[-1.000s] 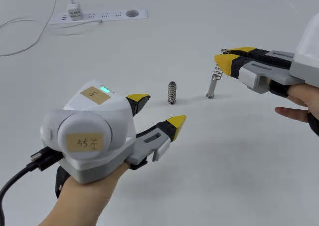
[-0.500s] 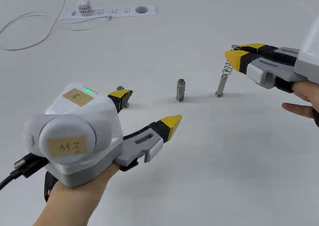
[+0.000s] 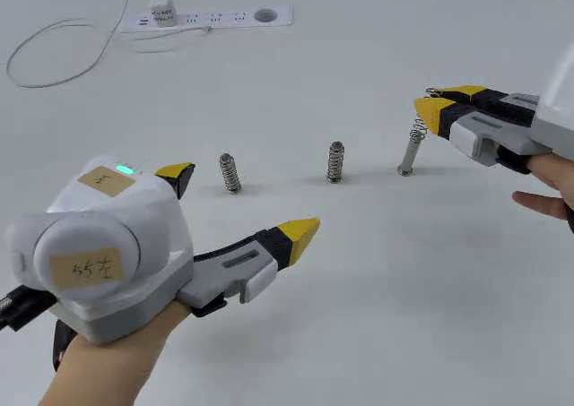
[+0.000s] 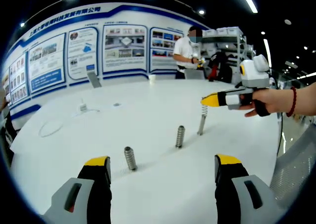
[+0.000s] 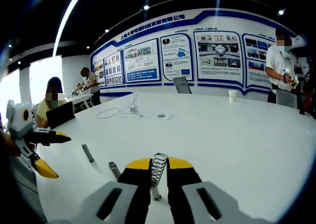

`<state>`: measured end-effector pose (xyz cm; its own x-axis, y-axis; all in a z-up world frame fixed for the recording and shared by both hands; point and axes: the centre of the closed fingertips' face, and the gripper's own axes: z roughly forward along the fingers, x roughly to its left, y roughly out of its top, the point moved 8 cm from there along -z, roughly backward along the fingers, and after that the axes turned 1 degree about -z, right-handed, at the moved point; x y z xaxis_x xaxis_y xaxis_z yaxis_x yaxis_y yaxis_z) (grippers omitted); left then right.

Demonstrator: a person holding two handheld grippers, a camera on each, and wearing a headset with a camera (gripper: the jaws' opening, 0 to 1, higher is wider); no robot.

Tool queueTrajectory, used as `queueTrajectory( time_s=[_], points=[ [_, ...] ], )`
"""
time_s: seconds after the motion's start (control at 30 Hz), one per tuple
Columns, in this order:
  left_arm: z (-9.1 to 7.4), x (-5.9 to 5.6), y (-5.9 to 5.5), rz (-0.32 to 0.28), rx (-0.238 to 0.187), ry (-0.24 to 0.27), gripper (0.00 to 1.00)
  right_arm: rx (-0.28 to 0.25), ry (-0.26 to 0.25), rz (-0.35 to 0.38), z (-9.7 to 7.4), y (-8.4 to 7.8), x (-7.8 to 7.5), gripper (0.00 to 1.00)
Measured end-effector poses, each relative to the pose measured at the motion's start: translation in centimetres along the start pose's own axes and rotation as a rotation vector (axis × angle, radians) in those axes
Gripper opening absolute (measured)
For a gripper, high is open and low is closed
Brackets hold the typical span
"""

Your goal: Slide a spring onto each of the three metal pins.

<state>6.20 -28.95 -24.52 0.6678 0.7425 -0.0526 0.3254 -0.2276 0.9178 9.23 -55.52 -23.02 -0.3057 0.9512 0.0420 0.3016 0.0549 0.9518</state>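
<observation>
three pins (image 3: 334,162) in row on table (image 3: 377,272) | power strip (image 3: 215,17) behind

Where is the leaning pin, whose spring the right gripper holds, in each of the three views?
Head view: the leaning pin stands right of centre, below the right gripper, its spring near the top.
Left gripper view: the pin is right of centre.
Right gripper view: the pin is bottom centre, between the jaws.
Shared landmark: the middle pin, its neighbour.
</observation>
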Motion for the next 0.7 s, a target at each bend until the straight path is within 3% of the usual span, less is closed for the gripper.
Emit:
queueTrajectory(
  time_s=[0.3,0.7],
  points=[
    [-0.3,0.6,-0.2,-0.019,0.008,0.012,0.97,-0.001,-0.013,-0.029,-0.1,-0.5,0.4,0.12],
    [-0.4,0.4,-0.5,-0.020,0.022,0.003,0.99,0.016,-0.027,-0.157,-0.4,-1.0,1.7,0.13]
  ],
)
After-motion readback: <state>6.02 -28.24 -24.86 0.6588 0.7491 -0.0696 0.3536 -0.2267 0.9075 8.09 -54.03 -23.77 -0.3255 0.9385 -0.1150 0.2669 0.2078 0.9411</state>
